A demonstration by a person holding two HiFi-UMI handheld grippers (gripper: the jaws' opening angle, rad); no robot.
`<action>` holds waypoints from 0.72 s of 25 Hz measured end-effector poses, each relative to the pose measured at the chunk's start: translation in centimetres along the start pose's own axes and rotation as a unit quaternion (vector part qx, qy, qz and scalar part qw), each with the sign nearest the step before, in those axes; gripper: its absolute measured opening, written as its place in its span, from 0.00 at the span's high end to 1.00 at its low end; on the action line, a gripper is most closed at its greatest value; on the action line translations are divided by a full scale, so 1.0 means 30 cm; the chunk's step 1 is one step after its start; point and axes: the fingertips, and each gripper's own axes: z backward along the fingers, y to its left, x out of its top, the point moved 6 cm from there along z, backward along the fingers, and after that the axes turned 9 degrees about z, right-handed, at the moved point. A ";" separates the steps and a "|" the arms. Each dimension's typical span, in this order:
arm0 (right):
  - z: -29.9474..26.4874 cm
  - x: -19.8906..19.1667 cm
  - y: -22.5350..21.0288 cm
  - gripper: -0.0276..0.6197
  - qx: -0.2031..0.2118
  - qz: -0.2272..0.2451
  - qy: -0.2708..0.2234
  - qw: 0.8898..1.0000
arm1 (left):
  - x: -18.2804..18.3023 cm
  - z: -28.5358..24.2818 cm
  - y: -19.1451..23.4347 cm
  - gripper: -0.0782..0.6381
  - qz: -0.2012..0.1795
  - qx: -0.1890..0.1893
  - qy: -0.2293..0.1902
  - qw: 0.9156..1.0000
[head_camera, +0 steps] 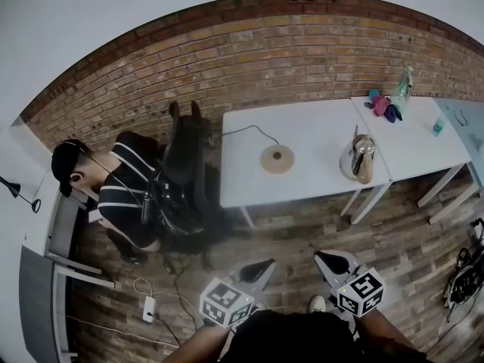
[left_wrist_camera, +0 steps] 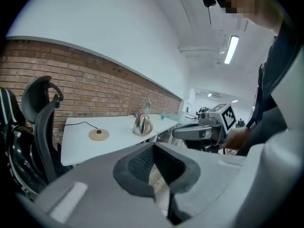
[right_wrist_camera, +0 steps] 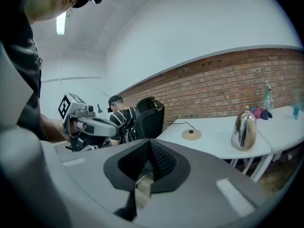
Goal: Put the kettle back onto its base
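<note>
A steel kettle (head_camera: pixel 358 158) stands near the right end of a white table (head_camera: pixel 318 187). Its round tan base (head_camera: pixel 277 159) lies to the left of it, a short way apart, with a cord running off to the back. Both grippers hang low over the wooden floor, well short of the table. My left gripper (head_camera: pixel 265 267) and my right gripper (head_camera: pixel 327 259) both have their jaws together with nothing between them. The left gripper view shows the kettle (left_wrist_camera: pixel 142 124) and base (left_wrist_camera: pixel 99 134) far ahead. So does the right gripper view, with kettle (right_wrist_camera: pixel 244 129) and base (right_wrist_camera: pixel 191 134).
A person (head_camera: pixel 128 195) sits in a black office chair (head_camera: pixel 185 150) left of the table. A second white table (head_camera: pixel 423 146) adjoins on the right with a bottle (head_camera: pixel 402 89) and small items. A power strip (head_camera: pixel 149 308) and cables lie on the floor.
</note>
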 end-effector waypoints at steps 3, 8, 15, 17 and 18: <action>-0.002 -0.001 -0.005 0.91 -0.002 -0.011 -0.005 1.000 | -0.003 -0.005 0.001 0.89 0.002 0.002 0.001 1.000; -0.007 -0.017 0.006 0.91 -0.015 0.015 0.015 1.000 | -0.012 -0.006 -0.003 0.89 0.004 0.006 0.005 1.000; -0.004 -0.021 0.016 0.91 -0.006 0.014 0.017 1.000 | -0.017 -0.002 -0.004 0.89 0.006 0.009 0.005 1.000; -0.003 -0.021 0.013 0.91 -0.006 0.013 0.018 1.000 | -0.015 -0.003 -0.005 0.89 0.006 0.009 0.004 1.000; -0.002 -0.021 0.013 0.91 -0.005 0.013 0.018 1.000 | -0.015 -0.004 -0.007 0.89 0.006 0.010 0.004 1.000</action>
